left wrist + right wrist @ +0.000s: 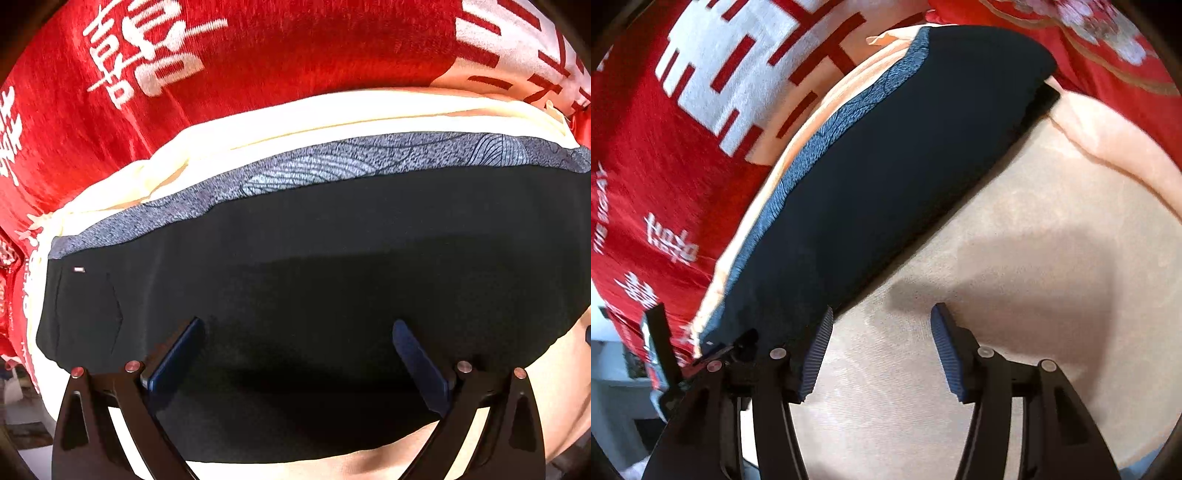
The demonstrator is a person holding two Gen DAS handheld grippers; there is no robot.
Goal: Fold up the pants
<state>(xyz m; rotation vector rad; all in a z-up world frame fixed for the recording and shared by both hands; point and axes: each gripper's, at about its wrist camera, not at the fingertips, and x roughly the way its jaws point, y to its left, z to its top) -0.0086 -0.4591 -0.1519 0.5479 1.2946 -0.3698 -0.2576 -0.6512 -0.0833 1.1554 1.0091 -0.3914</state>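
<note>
seemingly near done: the pants [314,295] lie as a compact dark bundle, grey band along the far edge, on a peach cloth [1015,277] over a red blanket [258,62]. left gripper [297,354] hangs wide above them, holding nothing. right gripper [882,343] is wide too, over bare cloth beside the bundle; only this view shows the long folded edge.

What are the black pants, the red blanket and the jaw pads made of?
Pants: smooth matte knit, probably synthetic; no sheen, grey patterned inner band.
Red blanket: plush fleece, going by its fuzzy streaked nap.
Pads: blue ribbed rubber or soft plastic, likely; fine ridges show.
</note>
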